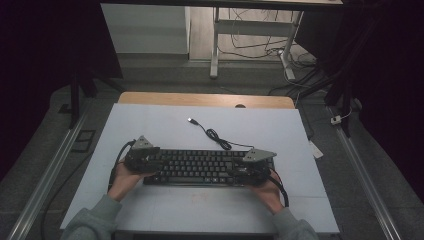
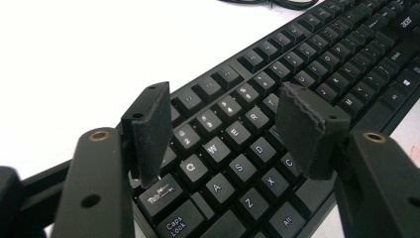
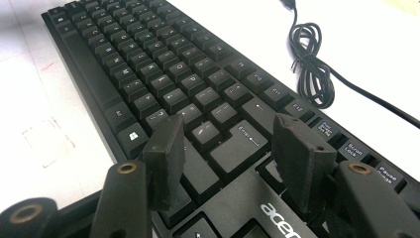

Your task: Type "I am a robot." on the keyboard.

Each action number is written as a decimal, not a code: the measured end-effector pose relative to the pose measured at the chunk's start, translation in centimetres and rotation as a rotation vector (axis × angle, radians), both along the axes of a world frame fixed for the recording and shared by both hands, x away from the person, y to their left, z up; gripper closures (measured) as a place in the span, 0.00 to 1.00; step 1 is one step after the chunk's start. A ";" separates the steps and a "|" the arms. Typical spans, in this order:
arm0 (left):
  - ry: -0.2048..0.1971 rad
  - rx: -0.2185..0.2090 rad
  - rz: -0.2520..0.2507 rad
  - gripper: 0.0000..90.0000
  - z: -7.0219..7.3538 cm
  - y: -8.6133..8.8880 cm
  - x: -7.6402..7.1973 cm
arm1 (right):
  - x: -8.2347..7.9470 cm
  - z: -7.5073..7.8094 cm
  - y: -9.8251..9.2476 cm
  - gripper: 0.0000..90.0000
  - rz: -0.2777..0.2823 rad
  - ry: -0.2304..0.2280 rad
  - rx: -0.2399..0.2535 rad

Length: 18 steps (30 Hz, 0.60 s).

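Now both tongs, left [image 2: 228, 131] and right [image 3: 233, 156], gape apart over the keyboard [image 1: 200, 167], gripping nothing.

White-topped table [image 1: 150, 125], wooden far edge; dim room, grey floor [image 1: 165, 75], white desk legs [image 1: 215, 45] behind.

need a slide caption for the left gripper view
Open left gripper poised over the Q-W-E keys of a black keyboard.

My left gripper [image 1: 141, 156] and right gripper [image 1: 253, 165] are black, each with a grey three-cornered plate, brass-ringed screw holes below my jaws, trailing black cables, grey-green sleeves [image 1: 95, 220].
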<state>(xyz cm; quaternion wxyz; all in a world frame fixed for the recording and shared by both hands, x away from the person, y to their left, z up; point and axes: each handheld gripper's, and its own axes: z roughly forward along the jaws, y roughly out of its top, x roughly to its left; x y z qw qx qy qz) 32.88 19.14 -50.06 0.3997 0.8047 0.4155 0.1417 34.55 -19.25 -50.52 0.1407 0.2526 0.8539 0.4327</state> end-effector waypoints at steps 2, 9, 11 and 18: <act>-0.001 0.001 -0.003 0.42 0.0 0.0 0.0 | 0.0 0.0 0.0 0.52 -0.001 -0.001 -0.001; 0.004 0.003 -0.007 0.42 0.0 -0.1 0.0 | 0.0 0.4 0.1 0.52 0.002 -0.012 0.014; 0.006 0.003 -0.010 0.42 -0.1 -0.1 0.0 | 0.0 0.5 0.3 0.52 0.004 -0.015 0.022; 0.010 0.006 -0.015 0.41 -0.1 -0.3 0.1 | 0.1 1.0 0.9 0.52 0.019 -0.028 0.036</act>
